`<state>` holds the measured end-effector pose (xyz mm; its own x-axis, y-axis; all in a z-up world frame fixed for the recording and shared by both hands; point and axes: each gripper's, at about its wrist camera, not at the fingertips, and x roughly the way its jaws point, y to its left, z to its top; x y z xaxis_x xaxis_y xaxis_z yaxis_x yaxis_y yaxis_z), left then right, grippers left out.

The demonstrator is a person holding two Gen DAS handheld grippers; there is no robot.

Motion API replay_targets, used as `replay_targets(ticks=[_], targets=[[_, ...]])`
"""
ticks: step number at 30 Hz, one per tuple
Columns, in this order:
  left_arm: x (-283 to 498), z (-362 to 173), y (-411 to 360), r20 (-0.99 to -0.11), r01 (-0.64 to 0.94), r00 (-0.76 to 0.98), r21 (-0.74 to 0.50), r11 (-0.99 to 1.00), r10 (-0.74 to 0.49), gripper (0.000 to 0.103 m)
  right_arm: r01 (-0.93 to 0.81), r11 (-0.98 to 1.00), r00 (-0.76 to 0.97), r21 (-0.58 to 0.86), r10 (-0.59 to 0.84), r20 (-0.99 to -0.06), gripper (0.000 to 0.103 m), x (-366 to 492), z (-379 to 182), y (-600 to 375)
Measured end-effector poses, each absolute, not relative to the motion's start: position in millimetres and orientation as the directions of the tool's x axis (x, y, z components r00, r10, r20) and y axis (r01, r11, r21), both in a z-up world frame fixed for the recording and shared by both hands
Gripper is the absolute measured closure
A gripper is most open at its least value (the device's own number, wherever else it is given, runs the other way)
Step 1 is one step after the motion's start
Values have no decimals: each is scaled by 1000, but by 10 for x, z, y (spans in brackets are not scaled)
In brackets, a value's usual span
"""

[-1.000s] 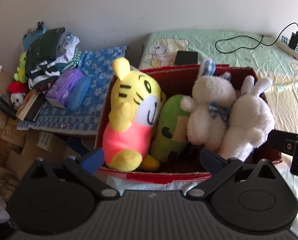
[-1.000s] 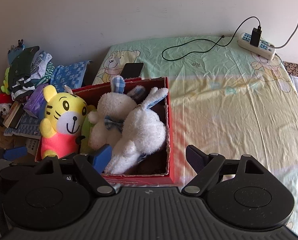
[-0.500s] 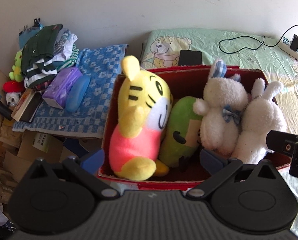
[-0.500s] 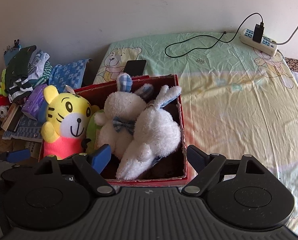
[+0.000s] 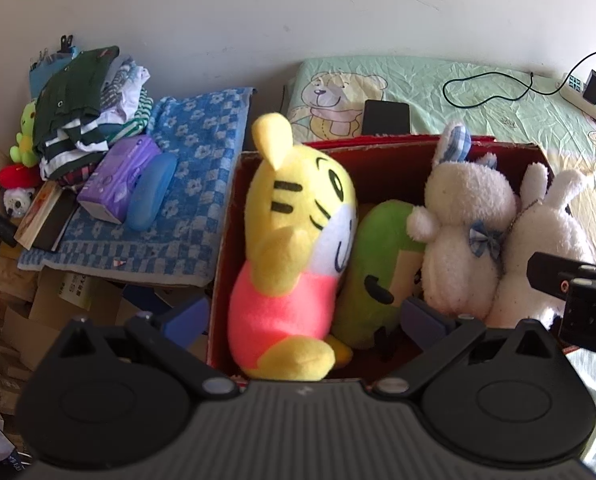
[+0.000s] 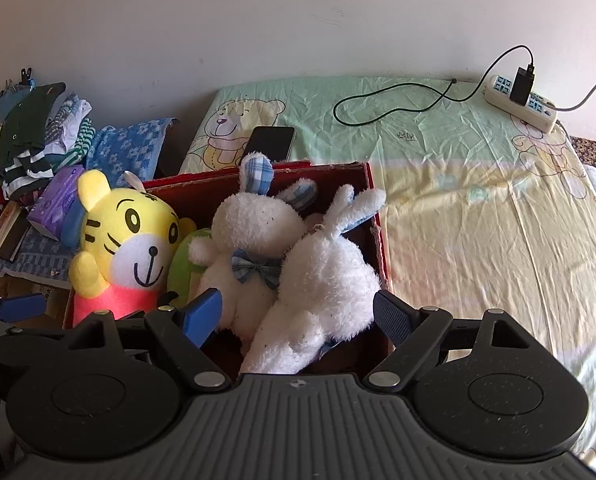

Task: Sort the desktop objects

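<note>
Plush toys fill a red cardboard box (image 5: 226, 240) that sits on a crinkled pastel bedsheet (image 6: 477, 208) printed with cartoon bears. At the left end sits a smooth-piled yellow tiger (image 5: 298, 240) in a pink top, upright; beside it a rounded green plush (image 5: 377, 272) is wedged low. Right of that, a fluffy white rabbit with a blue checked bow (image 6: 250, 256) leans against a second shaggy white rabbit (image 6: 329, 284), which lies slanted at the box's right end.

The left gripper (image 5: 303, 318) hovers at the near edge of the box, its blue-padded fingers spread wide to either side of the tiger, holding nothing. The right gripper (image 6: 298, 308) is likewise spread wide and empty, its fingers flanking the slanted rabbit's lower body; whether the pads touch the fur is unclear. Both point forward and slightly down into the box.

A dark phone (image 6: 270, 142) lies flat on the sheet just beyond the box.
</note>
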<state>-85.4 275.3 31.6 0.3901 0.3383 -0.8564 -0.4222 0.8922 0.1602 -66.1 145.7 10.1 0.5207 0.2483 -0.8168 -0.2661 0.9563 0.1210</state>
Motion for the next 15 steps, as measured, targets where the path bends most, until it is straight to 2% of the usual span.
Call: replay_targets(ticks=[15], targets=[[-838,254,2769,-865,-448,386,127,885,320,1,-288,951,504,115,252,-826,18,-564,-16,1478]])
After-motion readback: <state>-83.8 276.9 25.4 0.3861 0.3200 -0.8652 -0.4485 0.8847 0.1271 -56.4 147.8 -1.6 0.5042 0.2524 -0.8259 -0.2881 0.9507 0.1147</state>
